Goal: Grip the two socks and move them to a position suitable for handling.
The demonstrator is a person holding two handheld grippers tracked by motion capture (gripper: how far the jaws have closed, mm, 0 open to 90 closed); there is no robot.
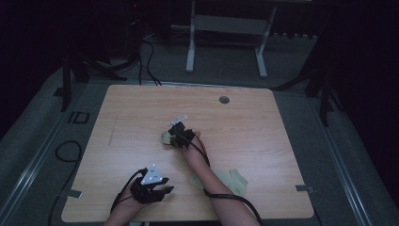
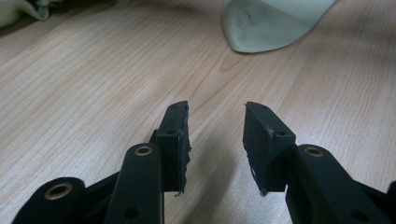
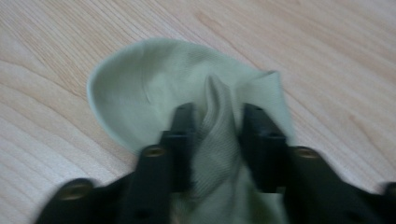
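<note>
A light wooden table [image 1: 131, 113] filled the middle of the high view. Two pale green socks lay on it: one [image 1: 166, 137] at centre, another [image 1: 234, 180] toward the lower right.

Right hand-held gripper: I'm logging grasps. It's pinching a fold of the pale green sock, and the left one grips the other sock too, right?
Not quite. The left hand-held gripper has nothing between its jaws, as the left gripper view shows; the second sock lies ahead. The right hand-held gripper does pinch the pale green sock.

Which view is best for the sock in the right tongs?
Right gripper view: the sock sits close, a fold bunched between the right tongs. High view shows a small dim lump. Left gripper view may catch its edge.
</note>
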